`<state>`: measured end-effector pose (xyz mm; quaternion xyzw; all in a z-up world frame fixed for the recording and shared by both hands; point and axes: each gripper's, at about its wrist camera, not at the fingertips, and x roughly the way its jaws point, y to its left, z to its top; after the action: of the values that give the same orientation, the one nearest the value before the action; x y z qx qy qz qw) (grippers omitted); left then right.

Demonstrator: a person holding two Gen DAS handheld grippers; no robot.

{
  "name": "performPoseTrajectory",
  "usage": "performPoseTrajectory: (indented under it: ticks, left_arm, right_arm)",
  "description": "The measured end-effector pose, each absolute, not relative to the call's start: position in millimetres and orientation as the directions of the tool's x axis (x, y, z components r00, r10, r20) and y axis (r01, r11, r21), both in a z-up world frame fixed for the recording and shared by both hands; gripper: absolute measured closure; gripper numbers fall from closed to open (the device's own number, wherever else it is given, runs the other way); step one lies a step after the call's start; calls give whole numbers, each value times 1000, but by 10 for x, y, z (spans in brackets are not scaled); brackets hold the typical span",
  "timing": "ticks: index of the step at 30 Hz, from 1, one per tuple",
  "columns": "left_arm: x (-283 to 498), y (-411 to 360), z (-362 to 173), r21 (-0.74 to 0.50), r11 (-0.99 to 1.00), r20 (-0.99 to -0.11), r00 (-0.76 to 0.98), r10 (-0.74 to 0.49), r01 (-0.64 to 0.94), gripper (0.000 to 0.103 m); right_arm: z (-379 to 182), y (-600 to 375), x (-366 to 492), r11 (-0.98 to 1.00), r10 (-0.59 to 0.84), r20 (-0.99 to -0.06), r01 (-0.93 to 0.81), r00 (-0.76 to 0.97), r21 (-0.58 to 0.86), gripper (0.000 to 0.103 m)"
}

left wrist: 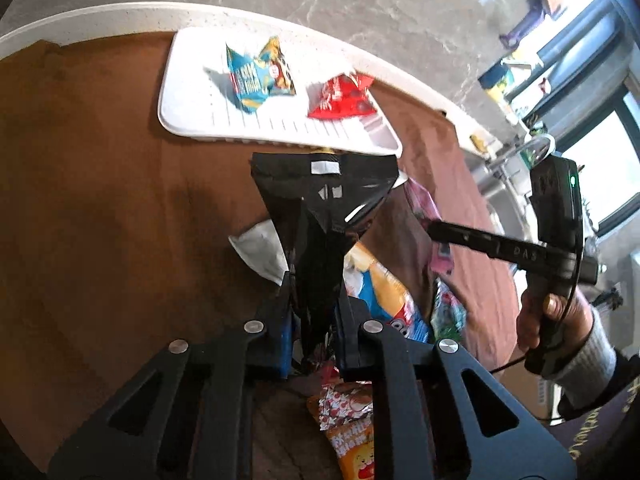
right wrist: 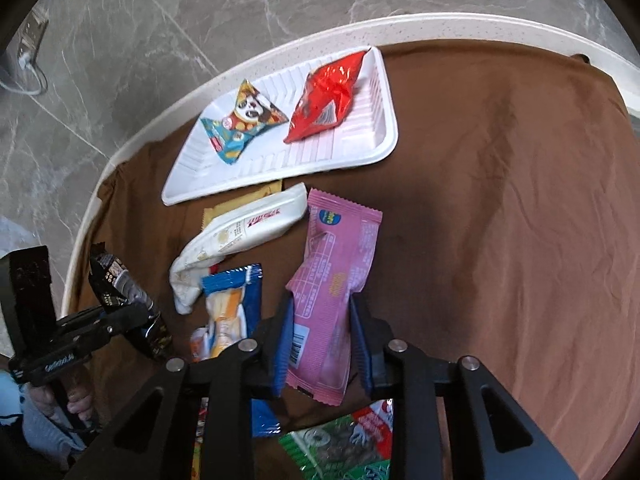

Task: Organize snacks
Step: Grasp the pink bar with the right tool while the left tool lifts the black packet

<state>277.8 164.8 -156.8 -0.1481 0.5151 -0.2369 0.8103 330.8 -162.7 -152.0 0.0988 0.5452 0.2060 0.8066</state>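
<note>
The left gripper (left wrist: 314, 312) is clamped tight on the lower end of a glossy black foil snack pouch (left wrist: 320, 216), which stands up from between its blue-padded fingers (left wrist: 285, 332) toward the white ribbed plastic tray (left wrist: 192, 120). In the right wrist view the same pouch (right wrist: 120, 292) shows at the left edge, pinched in that gripper (right wrist: 120, 316) above the brown cloth (right wrist: 500, 200).

The right gripper (right wrist: 322, 332) has closed on a long pink plastic snack wrapper (right wrist: 336, 280) — its blue ribbed pads (right wrist: 282, 344) press the packet's two long edges near the barcode end, and the rest of the wrapper reaches forward toward the tray (right wrist: 372, 148).

On the tray lie two packets, apart from each other: a blue and yellow crinkled snack bag with a panda face (right wrist: 240, 120) on the left and a shiny red foil bag (right wrist: 324, 100) on the right. Just in front of the tray's near rim — between it and the right gripper — lie a white soft tube-like packet (right wrist: 240, 236) and a blue and yellow biscuit packet (right wrist: 230, 308), side by side on the cloth. A green and red wrapper (right wrist: 344, 444) lies under the right gripper's frame.
</note>
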Motion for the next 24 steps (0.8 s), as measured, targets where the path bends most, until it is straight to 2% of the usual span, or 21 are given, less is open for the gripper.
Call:
performPoseTrajectory:
  ticks: [13, 24]
  left_arm:
    - [3158, 1892, -1333, -521, 829, -719, 419, -554, 202, 89]
    - [3938, 2051, -1306, -515, 840, -708, 467, -529, 171, 89]
  right_arm:
    - [-1239, -1585, 3509, 854, 520, -770, -227, 369, 468, 73]
    - [-1158, -1190, 4016, 823, 565, -744, -306, 357, 478, 73]
